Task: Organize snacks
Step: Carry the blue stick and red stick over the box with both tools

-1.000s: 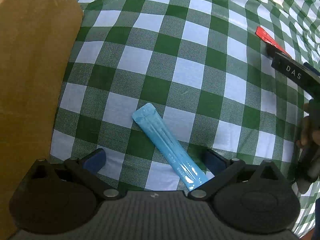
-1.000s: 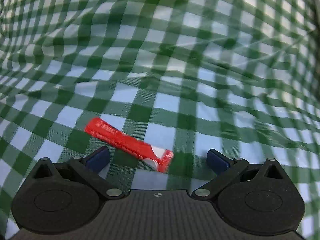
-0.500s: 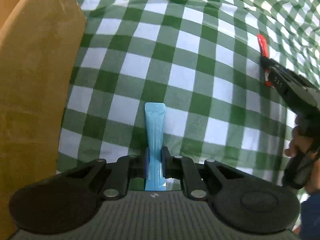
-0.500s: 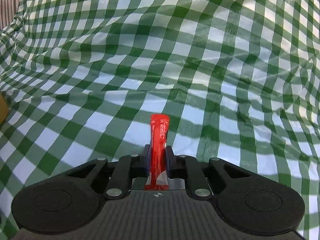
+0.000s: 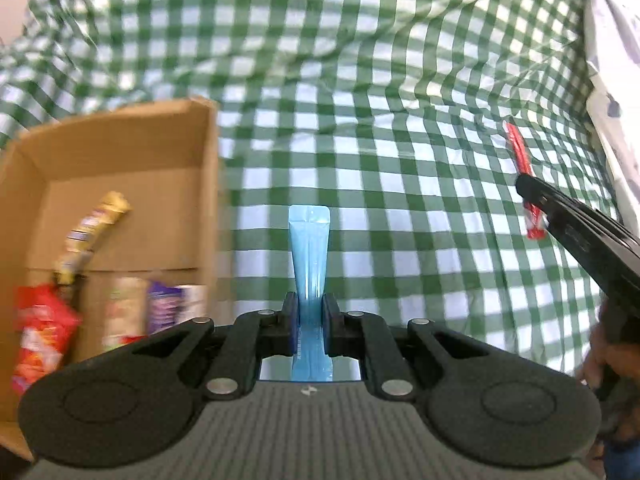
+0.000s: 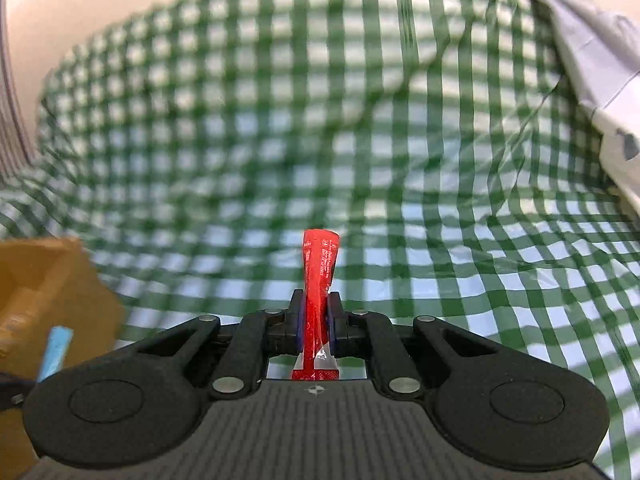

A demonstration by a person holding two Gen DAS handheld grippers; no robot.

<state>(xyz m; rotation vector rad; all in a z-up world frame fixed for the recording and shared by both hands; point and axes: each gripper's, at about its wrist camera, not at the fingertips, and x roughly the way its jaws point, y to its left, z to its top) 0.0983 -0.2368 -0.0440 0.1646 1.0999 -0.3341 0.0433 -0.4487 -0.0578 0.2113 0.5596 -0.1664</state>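
Note:
My left gripper is shut on a light blue stick packet and holds it upright above the green checked cloth. My right gripper is shut on a red stick packet, also lifted off the cloth. In the left wrist view the right gripper and the red packet show at the far right. In the right wrist view the blue packet shows at lower left. An open cardboard box stands to the left and holds several snacks.
The green and white checked cloth covers the table and is rumpled at the back. A pale patterned cloth lies at the far right. The box edge shows at the left of the right wrist view.
Both grippers closed on their packets, which lay flat on the cloth a second ago, and lifted them. The left view has swung so that the box's inside now shows.

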